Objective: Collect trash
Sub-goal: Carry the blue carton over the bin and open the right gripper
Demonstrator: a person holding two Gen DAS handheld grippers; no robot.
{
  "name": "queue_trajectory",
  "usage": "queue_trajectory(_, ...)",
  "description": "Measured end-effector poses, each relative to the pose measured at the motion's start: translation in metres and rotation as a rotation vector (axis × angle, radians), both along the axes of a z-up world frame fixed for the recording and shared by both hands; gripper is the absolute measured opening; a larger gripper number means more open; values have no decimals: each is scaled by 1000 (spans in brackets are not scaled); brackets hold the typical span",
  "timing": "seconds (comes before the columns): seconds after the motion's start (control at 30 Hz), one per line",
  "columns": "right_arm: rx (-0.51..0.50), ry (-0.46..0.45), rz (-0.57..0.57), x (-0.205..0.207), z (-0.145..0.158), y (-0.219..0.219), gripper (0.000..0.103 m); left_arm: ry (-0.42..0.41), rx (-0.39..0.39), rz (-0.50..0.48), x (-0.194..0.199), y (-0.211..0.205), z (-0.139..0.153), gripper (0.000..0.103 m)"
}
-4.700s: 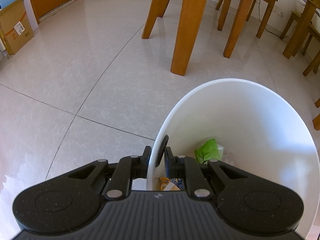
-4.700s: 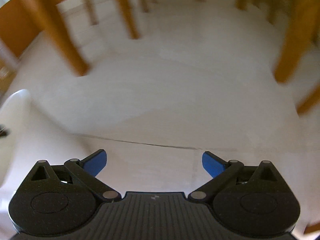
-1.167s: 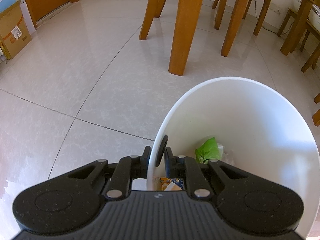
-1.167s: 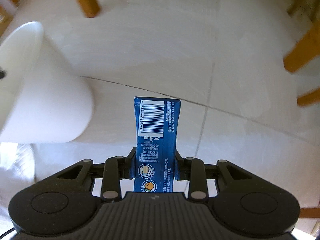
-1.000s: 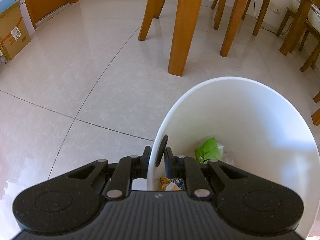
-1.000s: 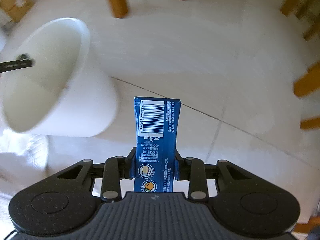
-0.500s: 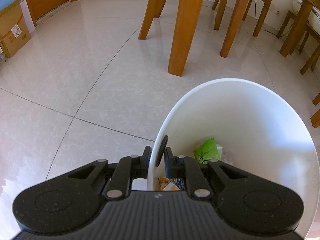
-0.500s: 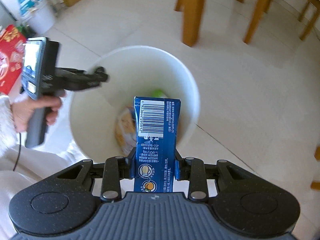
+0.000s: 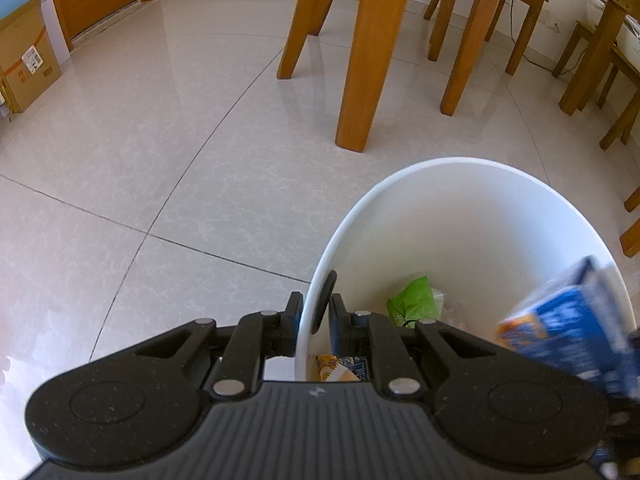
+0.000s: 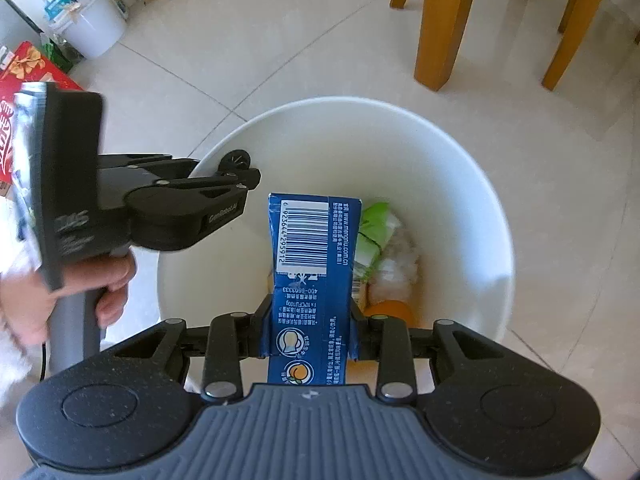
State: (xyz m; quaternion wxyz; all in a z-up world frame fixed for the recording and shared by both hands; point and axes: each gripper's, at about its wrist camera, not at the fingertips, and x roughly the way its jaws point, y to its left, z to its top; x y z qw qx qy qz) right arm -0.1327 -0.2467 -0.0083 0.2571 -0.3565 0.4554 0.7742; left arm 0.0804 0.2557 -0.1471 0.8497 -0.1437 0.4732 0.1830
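Observation:
My right gripper (image 10: 311,330) is shut on a blue drink carton (image 10: 314,264) with a barcode on top, held above the mouth of a white trash bin (image 10: 460,176). In the left wrist view the same carton (image 9: 568,320) comes in blurred at the right, over the bin (image 9: 480,208). My left gripper (image 9: 316,312) is shut on the bin's near rim; it also shows in the right wrist view as the left gripper (image 10: 240,168), held by a person's hand (image 10: 96,284). Inside the bin lie a green wrapper (image 10: 374,232), white crumpled paper (image 10: 396,264) and an orange piece (image 10: 388,310).
Wooden table and chair legs (image 9: 360,60) stand on the pale tiled floor beyond the bin. A cardboard box (image 9: 28,68) is at the far left. A small white bucket (image 10: 96,20) and a red box (image 10: 16,92) sit at the left of the right wrist view.
My right gripper has carried the blue carton from beside the bin to above its mouth, and the carton now shows in the left wrist view. The left gripper and bin stayed put.

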Motion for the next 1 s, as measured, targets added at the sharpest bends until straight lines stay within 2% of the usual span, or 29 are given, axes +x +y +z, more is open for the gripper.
queue_trajectory(0.2,-13,-63,-33,-25,-20,12,38,-1,-4,4,0,0,0,12)
queue_trajectory(0.43,-3,-87,-90,-43,-35,22,38,-3,-8,2,0,3,0,12)
queue_trajectory(0.57,-10,-55,-139,-45,-43,28,39,-4,-13,4,-1,4,1,11)
queue_trajectory(0.6,6,-38,-148,-43,-42,28,41,-6,-17,7,-1,5,1,11)
queue_trajectory(0.67,16,-44,-180,-39,-43,29,57,-6,-23,8,0,6,2,11)
queue_trajectory(0.83,-31,17,-249,-16,-47,28,71,-5,-15,9,0,3,2,12)
queue_trajectory(0.9,-31,13,-261,-13,-47,26,72,-5,-14,9,0,2,2,12)
queue_trajectory(1.0,-28,-5,-253,-9,-43,26,81,-4,-12,8,1,1,2,12)
